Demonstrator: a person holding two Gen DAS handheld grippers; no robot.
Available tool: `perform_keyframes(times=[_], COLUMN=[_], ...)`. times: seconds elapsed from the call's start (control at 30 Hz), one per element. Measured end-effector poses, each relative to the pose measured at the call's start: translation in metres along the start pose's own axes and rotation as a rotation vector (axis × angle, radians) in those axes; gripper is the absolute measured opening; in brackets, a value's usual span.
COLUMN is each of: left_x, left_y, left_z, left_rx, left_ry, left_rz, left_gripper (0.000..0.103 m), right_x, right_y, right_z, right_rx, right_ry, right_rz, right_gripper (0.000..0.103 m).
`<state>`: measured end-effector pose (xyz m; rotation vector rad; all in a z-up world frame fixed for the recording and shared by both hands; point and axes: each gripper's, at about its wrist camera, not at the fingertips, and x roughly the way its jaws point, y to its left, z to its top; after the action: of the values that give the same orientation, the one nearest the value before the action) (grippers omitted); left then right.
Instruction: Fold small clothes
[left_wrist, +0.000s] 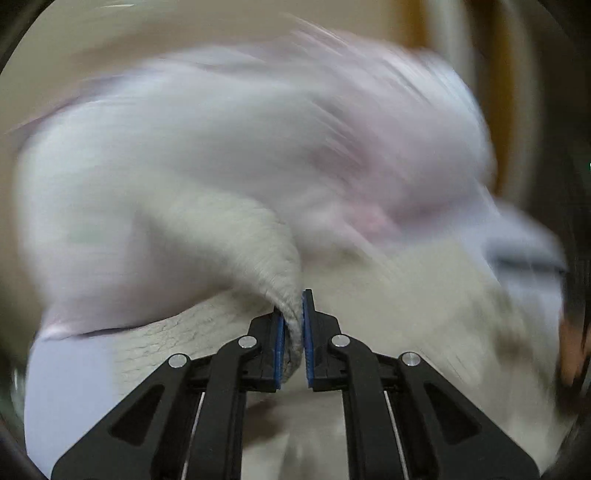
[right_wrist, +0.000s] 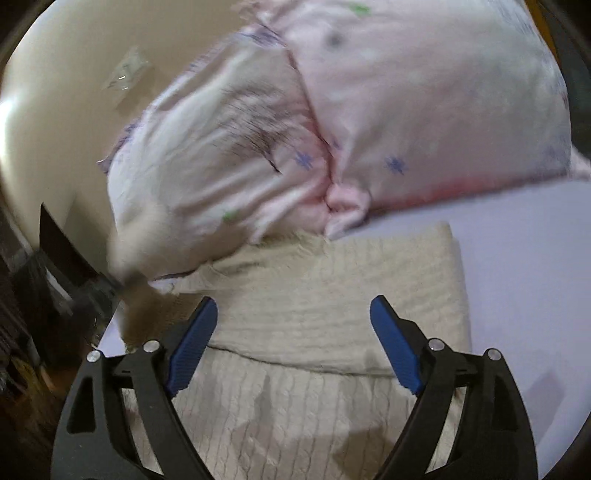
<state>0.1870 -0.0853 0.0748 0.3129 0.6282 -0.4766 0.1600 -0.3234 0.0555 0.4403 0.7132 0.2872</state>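
**Left gripper pinches knit hem; right hangs free**

Nearest the lens, the left gripper has its blue pads closed on a ribbed edge of the cream knit garment, probably to carry that edge over as a fold. The right gripper hovers over the garment's middle with fingers wide apart, holding nothing. The garment lies on a lilac sheet, just in front of a pink pillow. The left view is heavily motion-blurred, so which edge is pinched cannot be told.

A lavender sheet carries the cream knit and pink pillow.
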Motion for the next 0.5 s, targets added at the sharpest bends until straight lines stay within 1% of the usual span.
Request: perform_keyframes(times=[0.03,0.07,0.1,0.13,0.17,0.2,0.23,0.27,0.3,0.33,0.37,0.4,0.5], left_x=[0.019,0.027,0.03,0.025,0.016,0.001,-0.012,-0.03,-0.043,-0.054,-0.066,-0.076,-0.105], left_y=[-0.027,-0.04,-0.047,-0.044,-0.037,-0.022,-0.006,0.013,0.027,0.039,0.056,0.064,0.098], left_z=[-0.008,-0.015,-0.024,-0.028,-0.031,-0.034,-0.039,-0.047,-0.055,-0.062,-0.071,-0.08,-0.124], left_rx=[0.073,0.105,0.121,0.107,0.076,0.016,-0.037,-0.098,-0.139,-0.169,-0.221,-0.251,-0.413], left_ry=[0.064,0.094,0.111,0.104,0.09,0.068,0.055,0.04,0.036,0.039,0.05,0.058,0.096], left_rz=[-0.029,-0.039,-0.046,-0.06,-0.076,-0.093,-0.098,-0.082,-0.055,-0.036,-0.006,0.002,0.018], left_gripper=[0.008,0.008,0.009,0.01,0.013,0.014,0.015,0.017,0.022,0.025,0.029,0.031,0.034], right_x=[0.003,0.005,0.007,0.008,0.011,0.014,0.017,0.022,0.026,0.03,0.036,0.042,0.055], right_y=[-0.007,-0.016,-0.024,-0.028,-0.033,-0.037,-0.039,-0.043,-0.045,-0.046,-0.047,-0.048,-0.052], right_z=[0.0,-0.001,-0.001,-0.001,-0.001,0.0,-0.001,-0.001,-0.001,0.0,-0.001,-0.001,0.0], right_rx=[0.028,0.063,0.091,0.106,0.123,0.137,0.152,0.174,0.191,0.207,0.222,0.235,0.294], right_ry=[0.02,0.042,0.057,0.066,0.078,0.09,0.095,0.106,0.117,0.129,0.145,0.161,0.183], right_rz=[0.001,0.01,0.02,0.023,0.023,0.016,0.01,0.012,0.021,0.03,0.035,0.029,0.034], right_gripper=[0.084,0.082,0.081,0.079,0.077,0.076,0.072,0.066,0.064,0.059,0.056,0.055,0.052])
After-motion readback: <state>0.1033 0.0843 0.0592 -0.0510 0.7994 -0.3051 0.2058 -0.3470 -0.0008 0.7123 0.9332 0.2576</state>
